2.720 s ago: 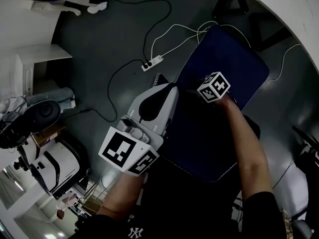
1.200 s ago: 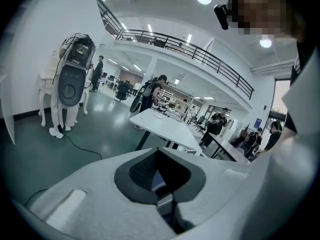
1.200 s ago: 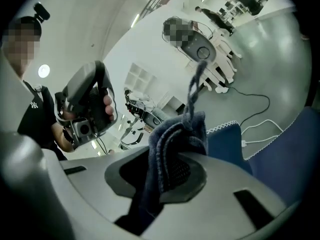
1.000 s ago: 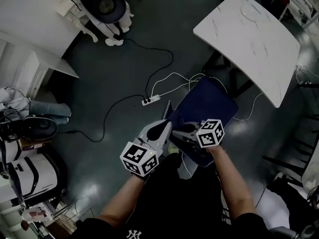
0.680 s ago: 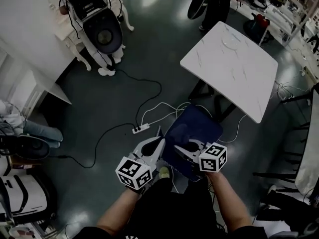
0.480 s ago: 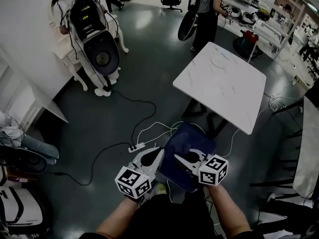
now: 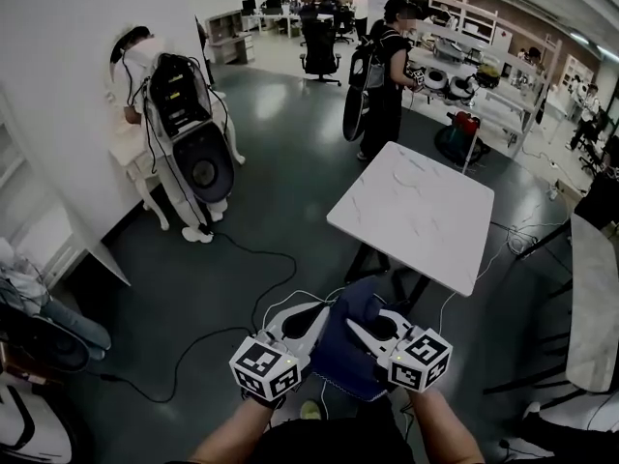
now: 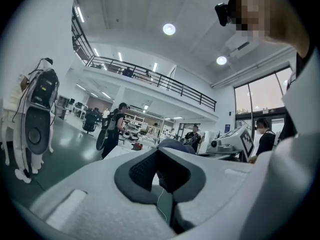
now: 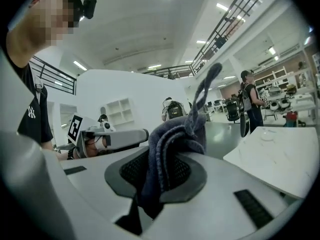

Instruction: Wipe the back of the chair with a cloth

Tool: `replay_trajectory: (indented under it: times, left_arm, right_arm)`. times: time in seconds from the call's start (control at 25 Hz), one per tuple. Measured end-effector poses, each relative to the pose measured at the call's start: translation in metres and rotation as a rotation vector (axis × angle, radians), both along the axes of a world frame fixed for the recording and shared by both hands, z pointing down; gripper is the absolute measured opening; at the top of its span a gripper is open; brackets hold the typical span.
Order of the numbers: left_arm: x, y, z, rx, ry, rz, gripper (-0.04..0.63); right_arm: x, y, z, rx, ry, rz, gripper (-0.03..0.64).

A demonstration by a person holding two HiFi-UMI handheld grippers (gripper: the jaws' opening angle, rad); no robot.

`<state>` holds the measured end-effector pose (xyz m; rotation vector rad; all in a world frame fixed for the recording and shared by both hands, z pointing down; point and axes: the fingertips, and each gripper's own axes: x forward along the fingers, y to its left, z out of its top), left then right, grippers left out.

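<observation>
A dark blue cloth (image 7: 346, 348) hangs bunched between my two grippers, low in the head view. My left gripper (image 7: 322, 313) is shut on a thin edge of the cloth (image 8: 170, 184), with a white thread showing between the jaws. My right gripper (image 7: 354, 327) is shut on a thick fold of the cloth (image 9: 172, 141), which sticks up past the jaws. In the left gripper view my left gripper (image 8: 159, 154) points across the room, as does my right gripper (image 9: 167, 159) in its own view. The only chairs in sight are office chairs (image 7: 319, 44) far at the back.
A white marble-top table (image 7: 414, 216) stands just ahead of the grippers. White and black cables and a power strip (image 7: 280, 303) lie on the dark floor. A white stand with black gear (image 7: 184, 133) is at the left wall. People (image 7: 382, 71) stand by benches at the back.
The head view has swung up from the floor to look across the room. The cloth, spread wide before, is now bunched, and the two grippers have come closer together.
</observation>
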<state>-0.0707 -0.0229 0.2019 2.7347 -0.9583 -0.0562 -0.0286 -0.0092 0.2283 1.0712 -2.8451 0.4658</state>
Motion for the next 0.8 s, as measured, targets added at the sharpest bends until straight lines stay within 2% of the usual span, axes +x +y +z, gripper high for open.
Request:
replay_trajectory:
  times: [0.4, 0.8]
  left_arm:
    - [0.000, 0.004, -0.008, 0.025, -0.026, 0.010, 0.008]
    - [-0.020, -0.025, -0.006, 0.034, -0.015, -0.026, 0.008]
  right_arm:
    - [-0.009, 0.005, -0.008, 0.031, 0.026, 0.024, 0.077]
    - [-0.014, -0.013, -0.011, 0.053, 0.033, 0.041, 0.075]
